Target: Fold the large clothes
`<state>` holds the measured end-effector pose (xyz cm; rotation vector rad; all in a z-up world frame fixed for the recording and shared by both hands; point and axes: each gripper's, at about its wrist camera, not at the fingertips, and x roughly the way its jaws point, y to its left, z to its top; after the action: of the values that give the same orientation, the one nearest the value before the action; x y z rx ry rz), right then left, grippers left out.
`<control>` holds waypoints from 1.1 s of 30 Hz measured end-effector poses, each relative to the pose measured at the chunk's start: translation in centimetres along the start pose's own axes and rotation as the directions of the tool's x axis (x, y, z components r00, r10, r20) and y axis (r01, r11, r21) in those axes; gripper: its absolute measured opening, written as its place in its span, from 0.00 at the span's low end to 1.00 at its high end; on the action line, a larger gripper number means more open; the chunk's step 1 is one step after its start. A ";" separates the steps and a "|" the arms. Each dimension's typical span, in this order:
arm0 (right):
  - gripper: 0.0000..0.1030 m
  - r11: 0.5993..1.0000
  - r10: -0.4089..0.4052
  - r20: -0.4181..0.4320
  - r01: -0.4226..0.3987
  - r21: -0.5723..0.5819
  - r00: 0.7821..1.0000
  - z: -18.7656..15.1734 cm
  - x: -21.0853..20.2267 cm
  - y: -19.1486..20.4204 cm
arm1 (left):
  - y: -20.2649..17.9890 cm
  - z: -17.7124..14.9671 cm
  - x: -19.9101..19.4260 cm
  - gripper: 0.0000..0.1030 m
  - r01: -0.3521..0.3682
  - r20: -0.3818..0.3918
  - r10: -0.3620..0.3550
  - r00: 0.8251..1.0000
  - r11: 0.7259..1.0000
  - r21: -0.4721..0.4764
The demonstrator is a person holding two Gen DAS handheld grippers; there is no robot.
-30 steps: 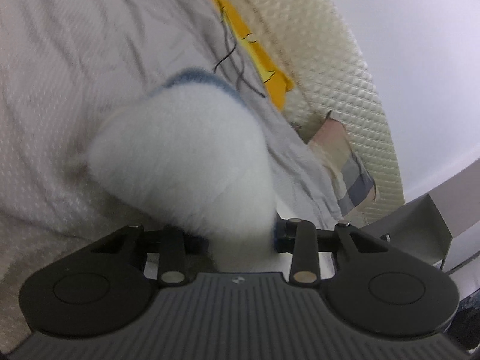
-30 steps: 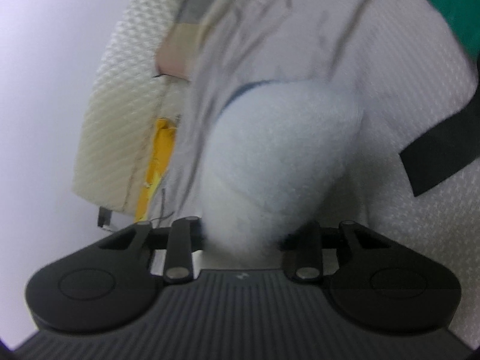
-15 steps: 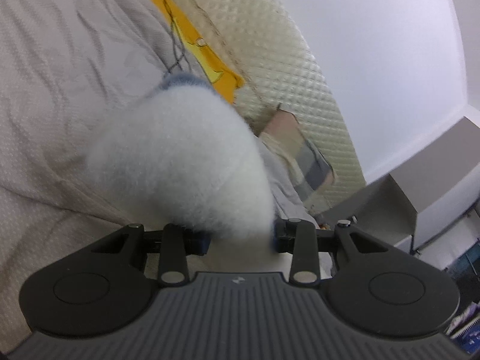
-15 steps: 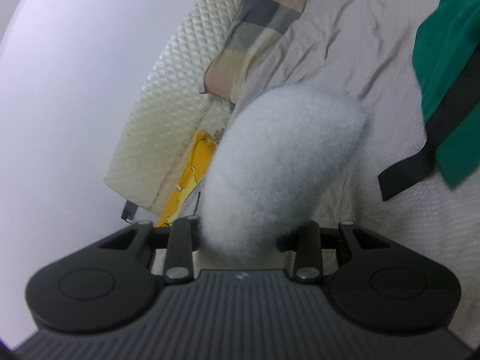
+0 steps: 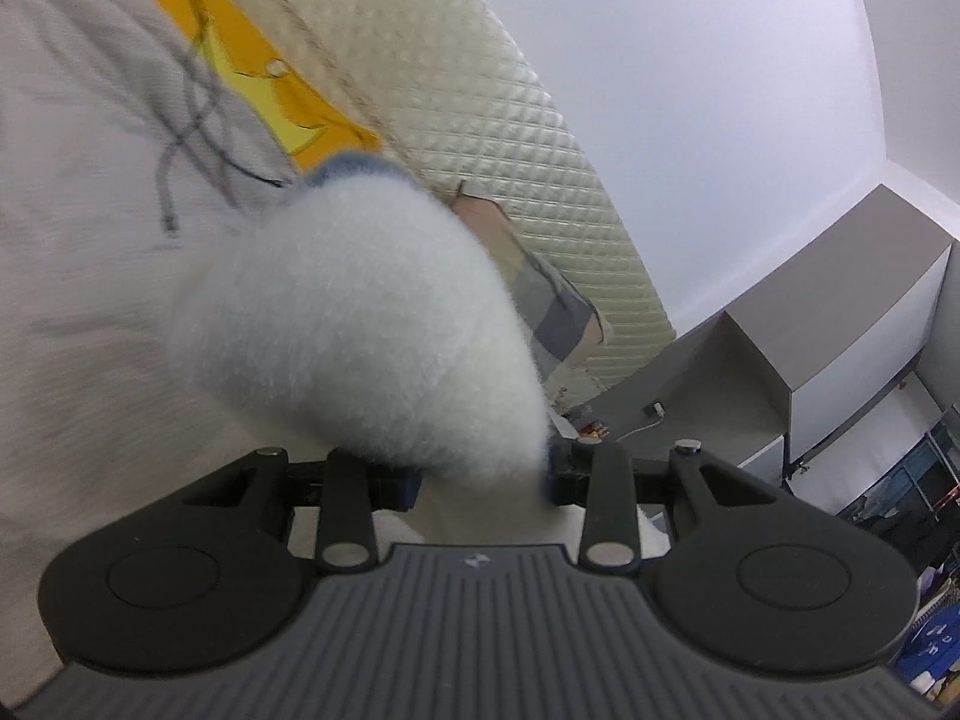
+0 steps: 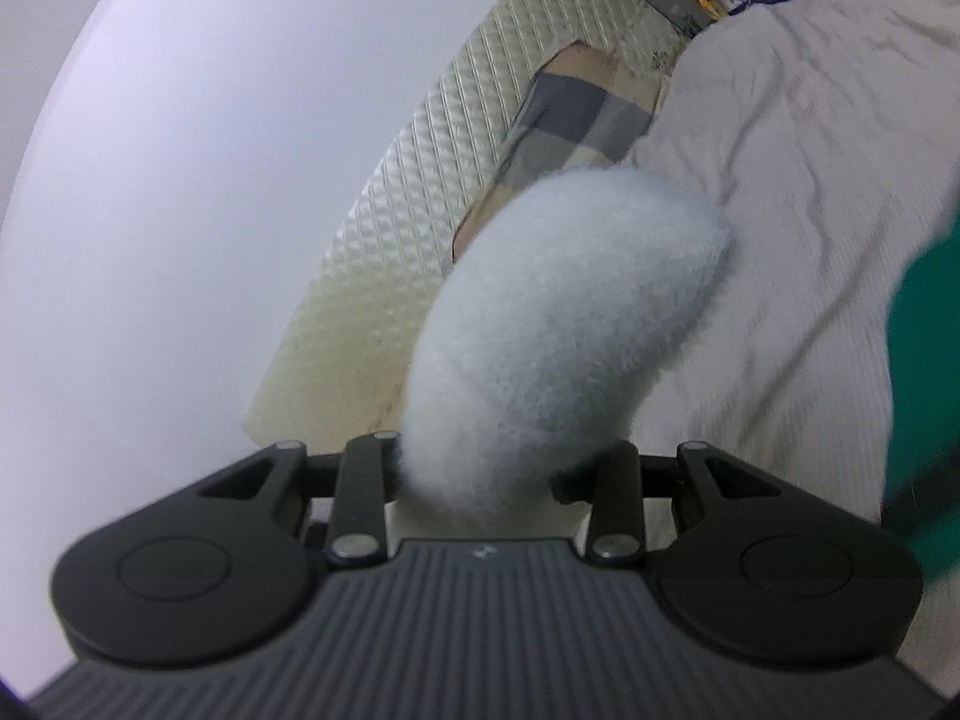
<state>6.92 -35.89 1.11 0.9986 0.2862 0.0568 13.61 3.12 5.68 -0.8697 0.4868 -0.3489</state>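
Both views now tilt higher than a second ago, showing more wall. Left gripper [image 5: 483, 480] and right gripper [image 6: 480, 474] each clench the fluffy white garment [image 5: 354, 324], bunched mid-frame above the bedsheet [image 6: 798, 138], apparently lifting it to spread.

Each handheld tool has a dark grey ribbed body with a small pale emblem at its front edge, flanked by 2 rounded matte black lobes bearing a shallow circular recess. From each body 2 black link bars with silver rivet heads run forward to the left gripper [image 5: 483, 483] and the right gripper [image 6: 477, 480]. Blue pads show at the left one's finger roots; the right one's look black.
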 end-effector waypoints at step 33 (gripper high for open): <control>0.45 0.992 -0.124 0.033 0.125 -0.004 0.992 8.4 20.6 -23.5 | 11.3 -5.0 42.3 0.44 0.132 -0.143 -0.107 0.984 0.976 0.173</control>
<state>27.02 -51.90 -18.56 0.9725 0.3178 -0.0719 47.38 -13.63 -17.14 -0.7017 0.5178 -0.5563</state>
